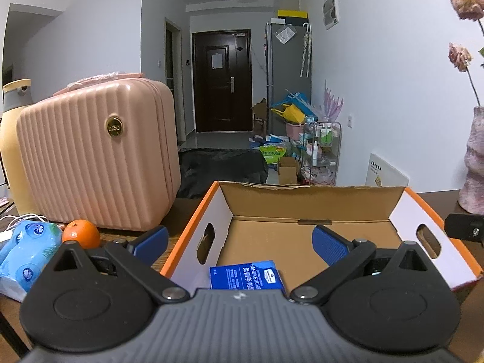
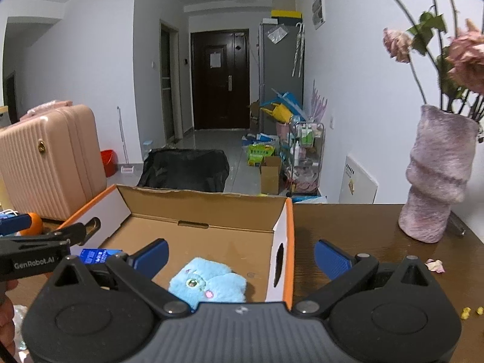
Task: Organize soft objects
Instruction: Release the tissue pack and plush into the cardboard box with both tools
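My left gripper [image 1: 240, 237]: jaws apart, empty, over open orange-rimmed cardboard box [image 1: 308, 202] | right gripper [image 2: 241, 254]: jaws apart, empty | fluffy light-blue plush toy [image 2: 208, 284] and blue handkerchief-tissue pack [image 1: 246, 275] lie inside, gathered | pale-blue tissue bundle [image 1: 27, 245] waits outside beside round orange fruit [image 1: 80, 233].

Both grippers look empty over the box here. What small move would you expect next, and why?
Probably the left gripper swings left toward the blue tissue pack on the table beside the orange. Its jaws are open and empty, the box already holds the handkerchief pack and blue plush, and that pack remains outside.
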`<state>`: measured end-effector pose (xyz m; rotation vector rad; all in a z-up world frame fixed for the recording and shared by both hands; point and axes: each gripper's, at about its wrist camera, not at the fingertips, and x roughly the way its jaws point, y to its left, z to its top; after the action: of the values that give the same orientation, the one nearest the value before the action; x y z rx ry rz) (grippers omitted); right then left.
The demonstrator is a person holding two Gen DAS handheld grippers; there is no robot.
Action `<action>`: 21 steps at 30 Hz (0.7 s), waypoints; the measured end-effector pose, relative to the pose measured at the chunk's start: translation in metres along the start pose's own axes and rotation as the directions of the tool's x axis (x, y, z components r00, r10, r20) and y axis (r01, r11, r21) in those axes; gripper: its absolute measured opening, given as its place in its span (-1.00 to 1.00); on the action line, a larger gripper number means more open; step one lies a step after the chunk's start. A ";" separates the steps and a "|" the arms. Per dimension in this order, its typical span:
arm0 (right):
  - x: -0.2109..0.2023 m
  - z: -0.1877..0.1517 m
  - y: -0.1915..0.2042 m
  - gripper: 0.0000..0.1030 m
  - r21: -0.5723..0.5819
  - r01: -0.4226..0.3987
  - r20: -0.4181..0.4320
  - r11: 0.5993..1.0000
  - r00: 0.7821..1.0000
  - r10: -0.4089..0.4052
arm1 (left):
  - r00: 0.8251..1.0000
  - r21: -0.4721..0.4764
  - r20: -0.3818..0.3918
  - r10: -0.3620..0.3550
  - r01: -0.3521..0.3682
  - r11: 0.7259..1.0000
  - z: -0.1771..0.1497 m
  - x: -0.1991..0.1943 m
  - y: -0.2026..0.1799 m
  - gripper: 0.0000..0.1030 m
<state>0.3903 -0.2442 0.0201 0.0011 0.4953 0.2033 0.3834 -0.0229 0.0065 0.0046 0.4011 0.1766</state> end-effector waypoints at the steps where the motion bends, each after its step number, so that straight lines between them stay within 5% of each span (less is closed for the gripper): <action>1: -0.006 0.000 0.000 1.00 0.004 0.000 0.007 1.000 1.000 0.000 | 1.000 0.001 0.004 -0.002 0.002 1.000 0.001 -0.003 0.001 1.00; 21: -0.081 -0.035 0.030 1.00 -0.021 -0.017 0.025 1.000 1.000 0.017 | 0.999 -0.025 0.025 -0.044 0.045 0.999 -0.003 -0.092 0.031 1.00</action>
<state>0.2989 -0.2321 0.0292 -0.0123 0.4679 0.2248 0.2930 -0.0080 0.0405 -0.0276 0.3745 0.1376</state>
